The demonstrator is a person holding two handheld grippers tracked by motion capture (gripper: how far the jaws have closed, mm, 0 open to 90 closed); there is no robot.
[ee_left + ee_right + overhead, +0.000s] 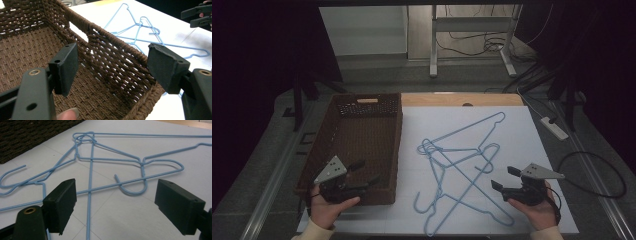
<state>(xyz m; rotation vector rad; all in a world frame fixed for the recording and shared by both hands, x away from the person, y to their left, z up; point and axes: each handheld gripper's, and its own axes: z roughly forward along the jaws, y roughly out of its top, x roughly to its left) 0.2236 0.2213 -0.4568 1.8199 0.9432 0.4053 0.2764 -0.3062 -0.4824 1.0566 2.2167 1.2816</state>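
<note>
A tangle of blue wire hangers (428, 148) lies on the white sheet (512, 130) at the table's middle. To its left stands a brown woven basket (398, 145) with nothing inside. My left gripper (366, 172) hovers open over the basket's near right corner; in the left gripper view (113, 60) the basket's wall (117, 42) runs between the jaws without touching them. My right gripper (504, 177) is open just right of the hangers, low over the sheet. The right gripper view (116, 185) shows a hanger hook (141, 162) ahead of the parted jaws.
A strip of bare wooden tabletop (452, 99) shows behind the sheet. On the floor to the right lie a white power strip (554, 127) and a black cable loop (592, 172). The legs of another desk (433, 55) stand beyond.
</note>
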